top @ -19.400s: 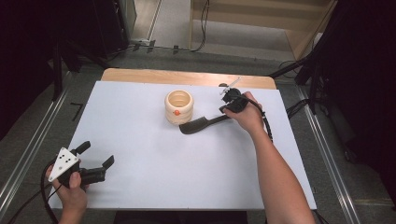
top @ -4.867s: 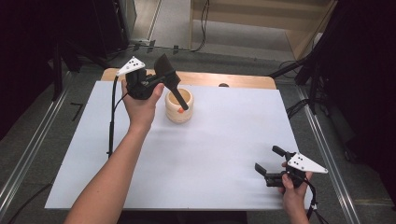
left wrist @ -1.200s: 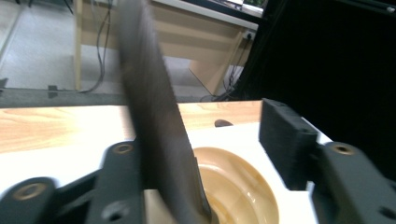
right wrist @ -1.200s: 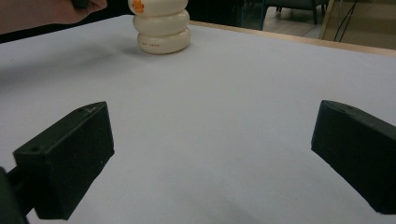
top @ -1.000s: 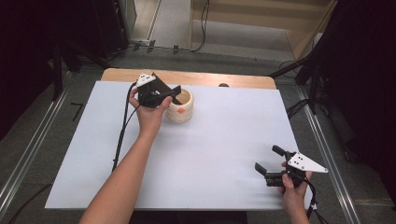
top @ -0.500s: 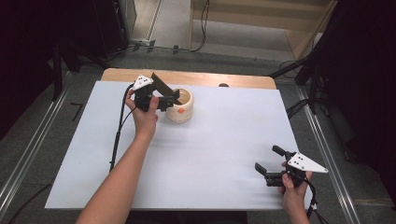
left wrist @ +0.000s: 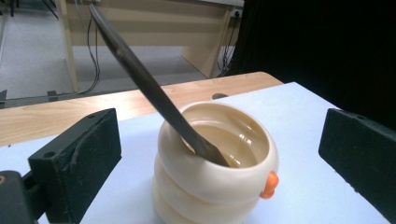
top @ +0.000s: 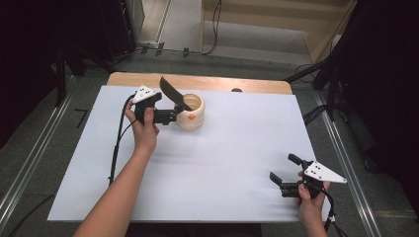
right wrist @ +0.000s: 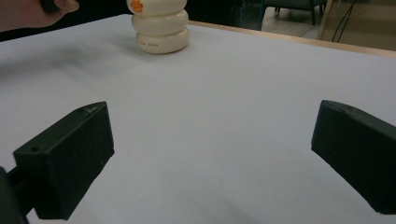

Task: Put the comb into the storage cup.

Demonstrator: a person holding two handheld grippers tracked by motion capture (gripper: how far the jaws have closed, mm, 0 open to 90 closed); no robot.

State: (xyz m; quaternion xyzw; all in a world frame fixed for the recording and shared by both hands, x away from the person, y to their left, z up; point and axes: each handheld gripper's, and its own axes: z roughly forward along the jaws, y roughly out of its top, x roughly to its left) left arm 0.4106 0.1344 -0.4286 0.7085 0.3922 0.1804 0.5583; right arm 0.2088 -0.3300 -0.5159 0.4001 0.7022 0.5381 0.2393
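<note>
item 1, lower right of the high view: right gripper, held in a hand resting on the white table sheet. jaws spread wide, nothing between them; its own view shows bare sheet between the two black pads. unchanged over the last seconds, so judged idle.

item 2, centre left of the high view: left forearm reaching up from the bottom edge to the left gripper, just beside the cream pot. jaws parted either side of the pot and not touching it. half a second ago the gripper sat closer against the spatula; it has since let go and drawn back a little.

item 3, upper centre: dark spatula, now standing in the pot unheld, blade end down inside, handle leaning out over the rim toward the upper left. judged: placing the tool in the pot looks done, with only the withdrawal left.

item 4, far edge: bare wooden table strip.

not readable: the spatula's lower tip, hidden inside the pot; its top, cut off at the upper edge of the left gripper view; the small orange knob on the pot, shape unclear.
</note>
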